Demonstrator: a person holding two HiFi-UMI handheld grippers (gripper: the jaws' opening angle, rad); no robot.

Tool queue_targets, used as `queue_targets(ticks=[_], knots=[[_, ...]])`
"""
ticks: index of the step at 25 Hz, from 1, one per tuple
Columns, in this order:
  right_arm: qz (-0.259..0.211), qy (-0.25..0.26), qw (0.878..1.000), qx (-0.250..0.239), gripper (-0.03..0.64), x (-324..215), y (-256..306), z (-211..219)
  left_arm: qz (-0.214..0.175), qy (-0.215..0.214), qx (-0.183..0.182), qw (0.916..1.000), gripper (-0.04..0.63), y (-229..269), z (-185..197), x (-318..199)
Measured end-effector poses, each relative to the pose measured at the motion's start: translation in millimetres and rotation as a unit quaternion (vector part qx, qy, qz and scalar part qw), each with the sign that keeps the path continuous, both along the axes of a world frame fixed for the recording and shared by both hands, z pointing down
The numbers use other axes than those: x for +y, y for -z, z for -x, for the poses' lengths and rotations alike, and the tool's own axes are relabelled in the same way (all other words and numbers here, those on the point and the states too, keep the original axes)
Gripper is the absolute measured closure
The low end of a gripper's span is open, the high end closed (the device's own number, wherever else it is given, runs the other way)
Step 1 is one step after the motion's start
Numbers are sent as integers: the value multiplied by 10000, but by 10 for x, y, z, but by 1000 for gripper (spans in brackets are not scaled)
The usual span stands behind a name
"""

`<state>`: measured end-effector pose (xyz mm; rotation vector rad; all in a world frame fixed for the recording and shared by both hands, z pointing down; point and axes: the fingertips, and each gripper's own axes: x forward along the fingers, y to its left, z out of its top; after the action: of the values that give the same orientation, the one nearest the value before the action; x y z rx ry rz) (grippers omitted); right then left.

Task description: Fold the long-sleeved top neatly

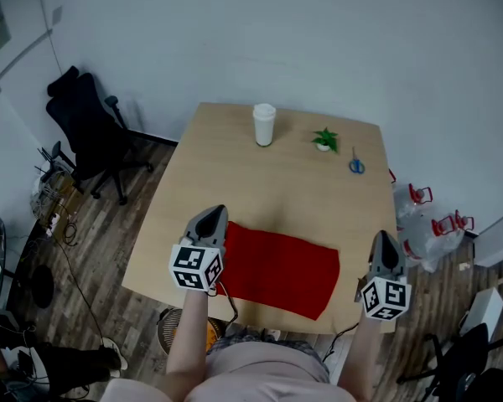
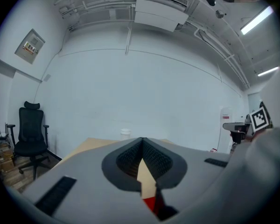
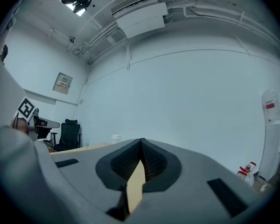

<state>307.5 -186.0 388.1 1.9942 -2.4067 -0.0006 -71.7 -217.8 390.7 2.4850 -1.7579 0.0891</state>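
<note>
At the bottom middle of the head view the person's forearms (image 1: 189, 342) reach up from the lap, each holding a gripper. The left gripper (image 1: 215, 211), at the lower left of centre, has its jaws clenched tip to tip with nothing between them; its own view (image 2: 142, 139) shows the ribbed pads meeting, and a sliver of red cloth and tan wood shows in the notch below them. The right gripper (image 1: 384, 235), at the lower right, is likewise clenched on nothing, its pads closed together in its own view (image 3: 141, 140). Between the two lies the long-sleeved top (image 1: 281, 269), red, folded into a flat rectangle at the near edge of the tan table (image 1: 235, 174). The left gripper overlaps the top's left edge in the picture; the right gripper stands apart from its right edge. Farther up the frame, near the table's far edge, stand a white cup (image 1: 264, 125), a small green plant (image 1: 324, 139) and blue-handled scissors (image 1: 356, 166). Beyond, at the upper left, a black office chair (image 1: 88, 128) stands against the pale wall.
</note>
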Motion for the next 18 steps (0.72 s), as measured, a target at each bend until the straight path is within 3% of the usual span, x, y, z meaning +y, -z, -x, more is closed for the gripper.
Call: queue_targets(ticks=[18], knots=[[16, 98, 9999, -37, 611, -92, -24, 42, 52, -26, 17, 10000, 594, -39, -40, -53]])
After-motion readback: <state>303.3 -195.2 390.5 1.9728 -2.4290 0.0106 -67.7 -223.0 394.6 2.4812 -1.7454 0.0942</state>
